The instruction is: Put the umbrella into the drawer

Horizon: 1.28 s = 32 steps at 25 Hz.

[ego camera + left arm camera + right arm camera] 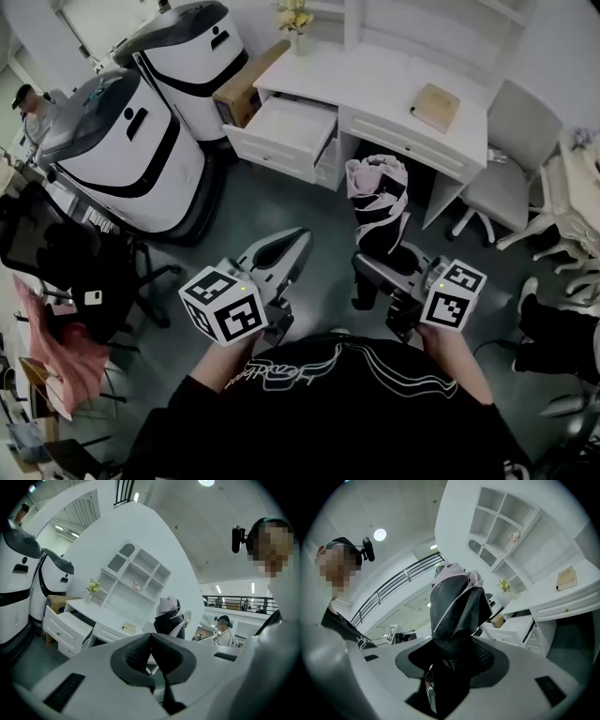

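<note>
A folded black umbrella with pale pink trim (379, 204) stands upright in my right gripper (378, 272), whose jaws are shut on its lower part. In the right gripper view the umbrella (455, 606) rises from between the dark pads of the right gripper (451, 656) and fills the middle. My left gripper (296, 247) is beside it on the left, jaws together and holding nothing; its pads (140, 651) meet at the tip of the left gripper (151, 639). The white desk (394, 86) has its left drawer (284, 127) pulled open ahead of me; that drawer (65, 623) also shows in the left gripper view.
Two large white and black machines (127, 155) (192, 52) stand left of the desk, with a cardboard box (244, 90) behind. A brown box (436, 106) and a flower vase (297, 26) sit on the desk. A white chair (502, 187) is right, a black office chair (89, 272) left.
</note>
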Motion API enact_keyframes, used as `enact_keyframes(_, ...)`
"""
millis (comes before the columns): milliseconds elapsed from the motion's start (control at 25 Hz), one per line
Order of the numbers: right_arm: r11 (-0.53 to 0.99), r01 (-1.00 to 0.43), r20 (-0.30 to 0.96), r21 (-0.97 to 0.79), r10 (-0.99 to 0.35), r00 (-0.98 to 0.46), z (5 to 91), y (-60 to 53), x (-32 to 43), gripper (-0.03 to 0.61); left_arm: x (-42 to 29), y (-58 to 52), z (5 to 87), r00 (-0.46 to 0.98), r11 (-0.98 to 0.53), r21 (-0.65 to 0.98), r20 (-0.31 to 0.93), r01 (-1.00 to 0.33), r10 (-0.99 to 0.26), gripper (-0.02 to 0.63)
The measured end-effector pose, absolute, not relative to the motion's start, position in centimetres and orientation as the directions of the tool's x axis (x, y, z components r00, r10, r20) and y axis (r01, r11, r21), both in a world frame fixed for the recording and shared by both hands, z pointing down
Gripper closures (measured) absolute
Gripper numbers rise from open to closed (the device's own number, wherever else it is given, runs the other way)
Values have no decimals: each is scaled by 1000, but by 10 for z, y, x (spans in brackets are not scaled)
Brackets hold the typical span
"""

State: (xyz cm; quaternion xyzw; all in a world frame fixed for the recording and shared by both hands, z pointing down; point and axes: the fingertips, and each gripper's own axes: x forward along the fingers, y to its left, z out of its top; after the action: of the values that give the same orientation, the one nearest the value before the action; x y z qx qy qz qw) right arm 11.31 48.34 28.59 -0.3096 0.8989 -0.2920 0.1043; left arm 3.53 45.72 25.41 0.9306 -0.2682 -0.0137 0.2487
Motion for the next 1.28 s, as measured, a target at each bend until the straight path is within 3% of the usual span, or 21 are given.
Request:
enact_keyframes(240, 636, -466, -9, -615, -597, -803, 289, 430, 175, 353, 96, 410, 256, 844, -719, 471, 120, -512, -523, 594)
enact_keyframes(520, 651, -445, -7, -614, -569, -823, 294, 416, 196, 353, 115, 399, 263, 825, -698, 477, 119, -535, -552, 594)
enact_keyframes(920, 621, -436, 13, -652, -565, -825, 318, 363, 193, 353, 108, 350, 282, 813, -670, 499, 137, -550, -565, 594)
enact_keyframes(1280, 565, -459, 52, -686, -591, -805, 331, 242, 169, 353, 83, 224, 295, 824, -648, 541, 169, -537, -541, 594)
